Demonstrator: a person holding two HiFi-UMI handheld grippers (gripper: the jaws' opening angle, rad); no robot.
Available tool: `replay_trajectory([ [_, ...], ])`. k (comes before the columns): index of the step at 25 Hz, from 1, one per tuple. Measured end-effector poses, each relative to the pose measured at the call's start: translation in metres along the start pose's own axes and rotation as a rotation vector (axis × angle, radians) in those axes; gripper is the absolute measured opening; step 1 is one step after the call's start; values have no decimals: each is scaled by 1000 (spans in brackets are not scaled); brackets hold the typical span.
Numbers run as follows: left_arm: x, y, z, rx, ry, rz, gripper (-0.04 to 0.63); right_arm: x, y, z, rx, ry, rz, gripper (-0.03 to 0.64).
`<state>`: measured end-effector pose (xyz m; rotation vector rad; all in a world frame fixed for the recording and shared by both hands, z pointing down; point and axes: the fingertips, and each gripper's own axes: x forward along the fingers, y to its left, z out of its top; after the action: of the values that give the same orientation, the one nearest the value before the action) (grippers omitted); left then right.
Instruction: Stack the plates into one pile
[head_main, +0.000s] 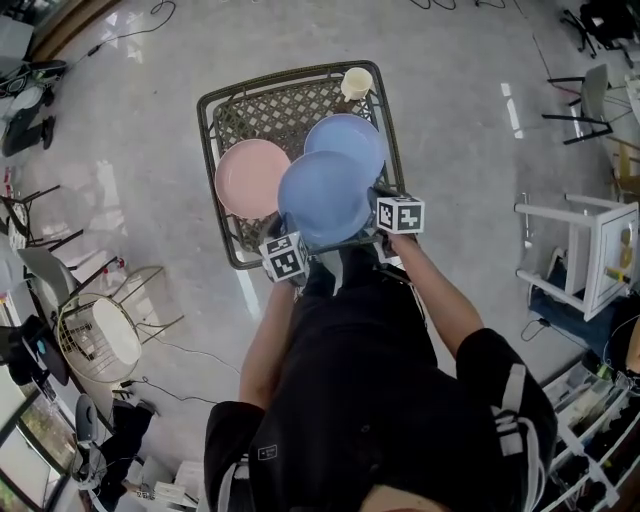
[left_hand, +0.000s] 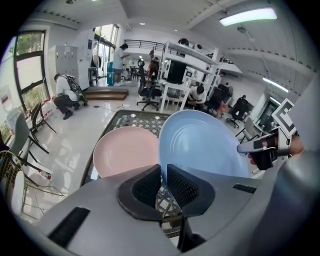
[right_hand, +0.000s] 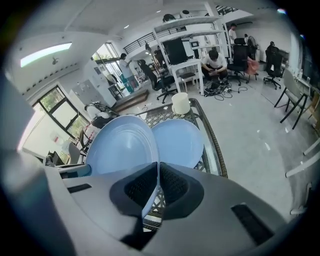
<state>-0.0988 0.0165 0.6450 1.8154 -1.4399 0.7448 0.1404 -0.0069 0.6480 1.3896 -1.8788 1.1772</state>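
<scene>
I hold one blue plate (head_main: 323, 198) tilted above the lattice-top table (head_main: 222, 105), gripped from both sides. My left gripper (head_main: 292, 244) is shut on its near-left rim, and in the left gripper view the jaws pinch the edge of that blue plate (left_hand: 202, 145). My right gripper (head_main: 381, 207) is shut on the right rim of this plate (right_hand: 119, 146). A pink plate (head_main: 250, 177) lies flat on the table's left half, also seen as the pink plate (left_hand: 125, 150). A second blue plate (head_main: 350, 138) lies on the table behind the lifted one.
A cream cup (head_main: 357, 82) stands at the table's far right corner. A round wire chair (head_main: 100, 338) stands on the floor to the left, and a white shelf unit (head_main: 590, 250) to the right. People sit and stand far off in the room.
</scene>
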Motion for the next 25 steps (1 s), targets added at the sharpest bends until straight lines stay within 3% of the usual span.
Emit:
replay_trajectory([
  [14,69,-36,36,-13,41,16,52,34,-62,51,16,41,-8,20],
  [25,130,-53,40,-46,102,19,49,71,-108,60,51,87,-16,21],
])
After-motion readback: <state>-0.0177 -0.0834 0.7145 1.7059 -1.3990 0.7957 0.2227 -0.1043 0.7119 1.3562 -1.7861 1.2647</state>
